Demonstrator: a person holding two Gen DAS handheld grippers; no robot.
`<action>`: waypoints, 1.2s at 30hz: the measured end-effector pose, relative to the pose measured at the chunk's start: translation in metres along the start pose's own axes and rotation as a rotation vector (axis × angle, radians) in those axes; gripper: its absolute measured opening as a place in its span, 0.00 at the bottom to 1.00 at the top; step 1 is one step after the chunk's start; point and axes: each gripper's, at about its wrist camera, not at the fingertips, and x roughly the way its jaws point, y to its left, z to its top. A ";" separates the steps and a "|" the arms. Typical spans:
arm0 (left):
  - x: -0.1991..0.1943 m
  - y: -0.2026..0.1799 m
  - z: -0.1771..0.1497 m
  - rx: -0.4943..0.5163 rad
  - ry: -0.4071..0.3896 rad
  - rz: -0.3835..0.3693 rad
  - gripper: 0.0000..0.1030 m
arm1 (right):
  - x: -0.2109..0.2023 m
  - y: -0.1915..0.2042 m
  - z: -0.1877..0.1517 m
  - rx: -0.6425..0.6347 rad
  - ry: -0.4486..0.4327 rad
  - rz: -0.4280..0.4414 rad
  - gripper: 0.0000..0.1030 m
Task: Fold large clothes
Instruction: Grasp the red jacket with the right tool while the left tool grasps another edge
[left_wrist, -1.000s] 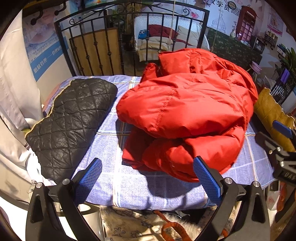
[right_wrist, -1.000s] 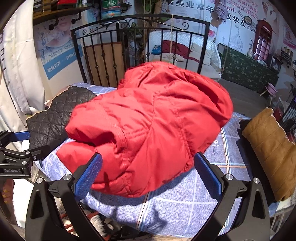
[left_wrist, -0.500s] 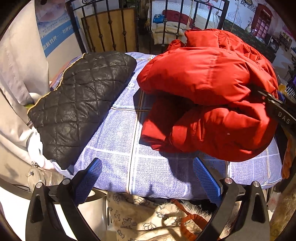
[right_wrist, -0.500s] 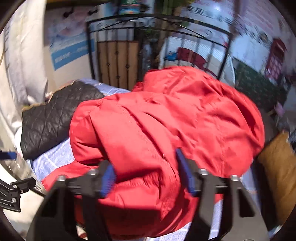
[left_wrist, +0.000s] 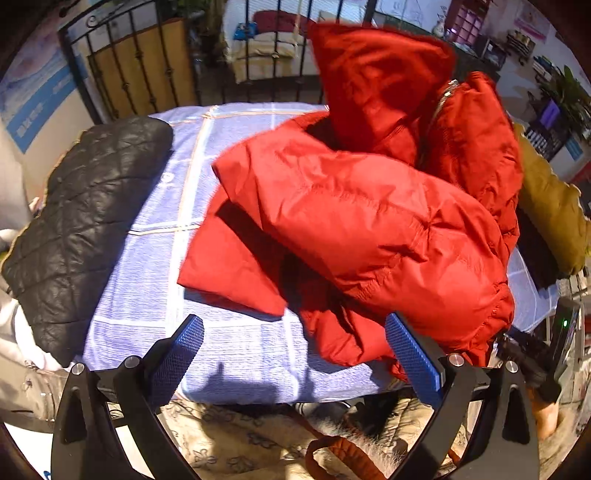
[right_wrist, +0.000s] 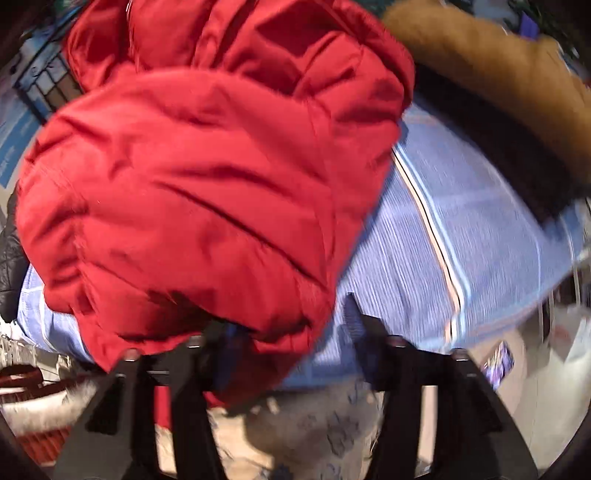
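Two tongs are mine here. My left tongs (left_wrist: 293, 349) hang spread wide and empty over the near edge of the bed (left_wrist: 236, 343), just short of the red jacket (left_wrist: 369, 221), which lies bunched on the blue checked sheet. My right tongs (right_wrist: 291, 332) are opening; the jacket's hem drapes over their left finger, unpinched. One black quilted jacket (left_wrist: 81, 221) lies at the bed's left side.

We hold our left gripper (left_wrist: 293, 345) wide apart, angled downward, while our right gripper (right_wrist: 291, 332) angles down, jaws opening.
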 end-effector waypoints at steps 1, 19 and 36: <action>0.005 -0.003 -0.002 0.006 0.005 -0.003 0.94 | -0.003 -0.005 -0.007 0.015 -0.001 0.002 0.66; 0.050 0.061 -0.052 -0.150 -0.017 0.057 0.94 | -0.083 0.210 0.080 -0.537 -0.236 0.380 0.76; 0.068 0.162 -0.109 -0.323 0.023 0.207 0.94 | 0.099 0.436 -0.009 -1.264 0.019 0.022 0.43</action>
